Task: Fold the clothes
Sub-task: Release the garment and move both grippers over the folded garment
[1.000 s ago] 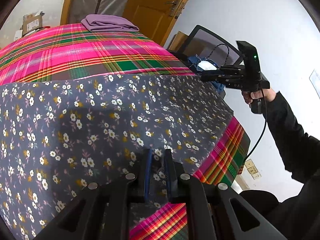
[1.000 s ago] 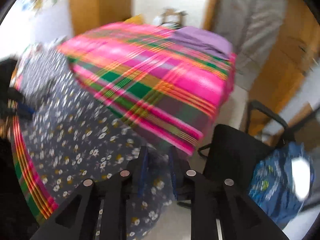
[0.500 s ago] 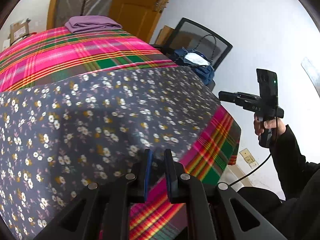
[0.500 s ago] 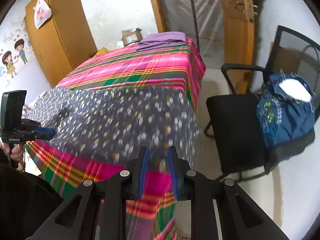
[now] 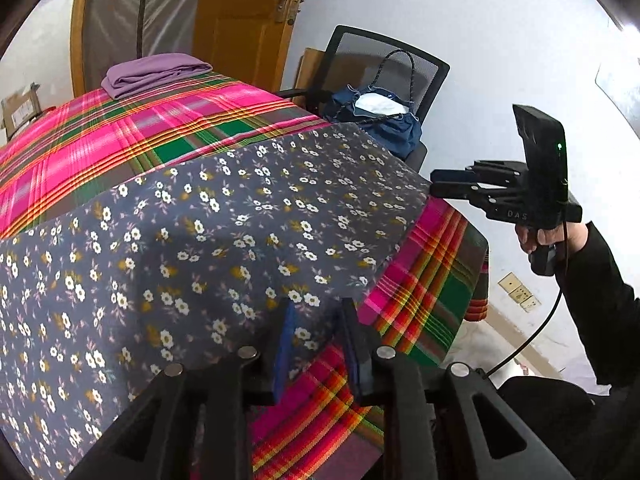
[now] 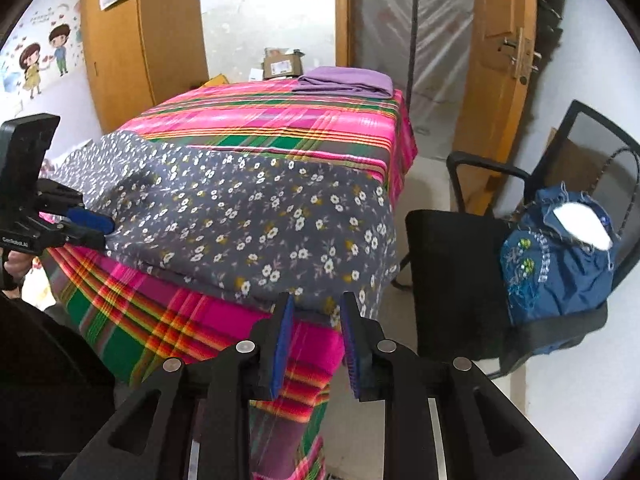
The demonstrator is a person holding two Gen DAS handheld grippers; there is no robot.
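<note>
A grey floral cloth [image 5: 224,232] lies spread flat over the near end of a table with a pink plaid cover [image 5: 132,132]; it also shows in the right wrist view [image 6: 256,208]. My left gripper [image 5: 316,312] is open, its jaws either side of the cloth's near edge, not pinching it. My right gripper [image 6: 316,304] is open at the cloth's corner edge, empty. In the left wrist view the right gripper [image 5: 444,184] hovers just off the cloth's right corner. The left gripper [image 6: 96,228] appears at the cloth's left edge.
A folded purple garment [image 6: 348,80] sits at the table's far end. A black mesh chair [image 6: 452,248] with a blue denim bag [image 6: 560,256] stands right of the table. A wooden door [image 6: 500,52], wardrobe [image 6: 136,40] and a cardboard box [image 6: 282,62] lie beyond.
Both grippers were shut on the cloth's corners and have opened, letting it go. The cloth now lies flat. Both grippers have pulled back slightly toward the near table edge.
</note>
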